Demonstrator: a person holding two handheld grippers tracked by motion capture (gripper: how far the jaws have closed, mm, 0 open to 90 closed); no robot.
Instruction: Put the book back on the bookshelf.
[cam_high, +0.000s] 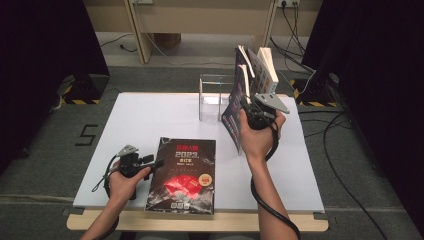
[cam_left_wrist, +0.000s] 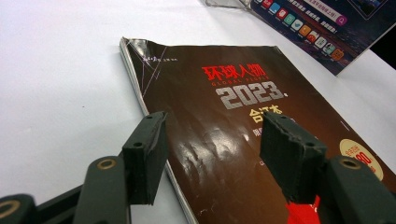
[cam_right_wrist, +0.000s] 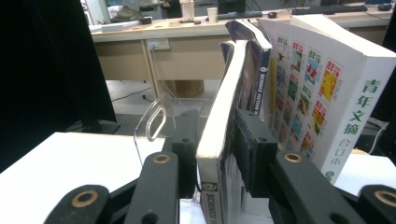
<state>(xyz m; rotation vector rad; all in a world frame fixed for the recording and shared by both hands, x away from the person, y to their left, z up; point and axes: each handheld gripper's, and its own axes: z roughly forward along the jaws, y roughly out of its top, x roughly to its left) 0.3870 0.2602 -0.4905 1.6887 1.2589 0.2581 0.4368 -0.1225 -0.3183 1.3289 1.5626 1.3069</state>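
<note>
A dark magazine (cam_high: 182, 175) with red and white cover print lies flat near the table's front edge. My left gripper (cam_high: 157, 163) is at its left edge and stands open. In the left gripper view its jaws (cam_left_wrist: 215, 119) straddle that edge just above the cover (cam_left_wrist: 196, 154), gripping nothing. At the back right, several books (cam_high: 256, 65) stand leaning together. My right gripper (cam_high: 244, 102) reaches into them from the front. A thin soft-cover book (cam_right_wrist: 224, 84) stands between its open jaws (cam_right_wrist: 215, 121), with the pads close beside it. A thick white book (cam_right_wrist: 327, 84) leans to its right.
A clear acrylic book stand (cam_high: 212, 95) sits on the white tabletop (cam_high: 150, 115) just left of the standing books. A dark-covered book (cam_high: 230, 120) leans out toward the table's middle. Black curtains flank the table, and cables cross the floor at right.
</note>
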